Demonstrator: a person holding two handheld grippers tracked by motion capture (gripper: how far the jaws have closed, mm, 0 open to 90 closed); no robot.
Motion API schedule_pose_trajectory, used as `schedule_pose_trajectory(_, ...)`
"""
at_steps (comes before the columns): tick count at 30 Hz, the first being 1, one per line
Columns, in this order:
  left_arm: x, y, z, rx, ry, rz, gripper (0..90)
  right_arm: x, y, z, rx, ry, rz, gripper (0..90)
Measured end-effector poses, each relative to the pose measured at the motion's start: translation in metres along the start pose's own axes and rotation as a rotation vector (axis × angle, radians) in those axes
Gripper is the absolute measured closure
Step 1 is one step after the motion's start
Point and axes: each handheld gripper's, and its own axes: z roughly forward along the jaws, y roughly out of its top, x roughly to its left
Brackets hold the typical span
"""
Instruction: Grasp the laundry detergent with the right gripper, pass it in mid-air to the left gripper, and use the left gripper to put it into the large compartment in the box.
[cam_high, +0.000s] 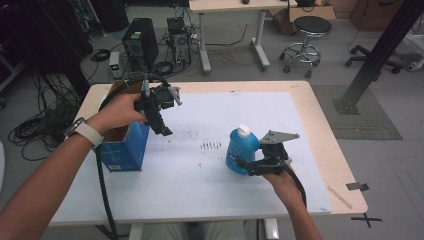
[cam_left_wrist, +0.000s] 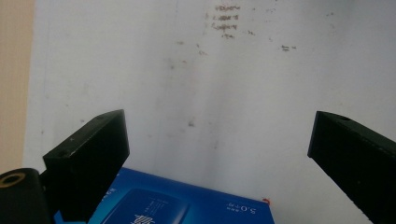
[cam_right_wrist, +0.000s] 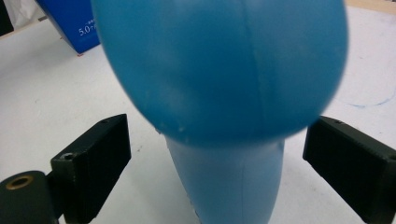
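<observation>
Bottle (cam_high: 242, 150) stands upright, cap up, between my right gripper's (cam_high: 245, 165) spread jaws; left gripper (cam_high: 162, 127) gapes above box (cam_high: 122, 150).

Wide-apart fingers (cam_left_wrist: 88, 154) hang over a blue box (cam_left_wrist: 168, 205) and white sheet (cam_left_wrist: 224, 93).

Upright blue bottle (cam_high: 242, 150), white cap

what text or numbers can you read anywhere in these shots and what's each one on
"5.0", followed by small characters too blurred to read: white print on the blue box in the right gripper view.
"5.0" again, seen upside down on the same box in the left gripper view, beside a pale label panel whose print is too blurred to read.
Dark rows of marks on the white table cover: too small to read.
Blue bottle: no readable text.
</observation>
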Motion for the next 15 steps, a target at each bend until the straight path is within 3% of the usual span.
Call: schedule_pose_trajectory(15, -0.0006, 0.0001, -0.0006, 0.001, 0.002, -0.001, 5.9, -0.0009, -0.0031, 0.009, -0.042, 0.01, 0.01, 14.1)
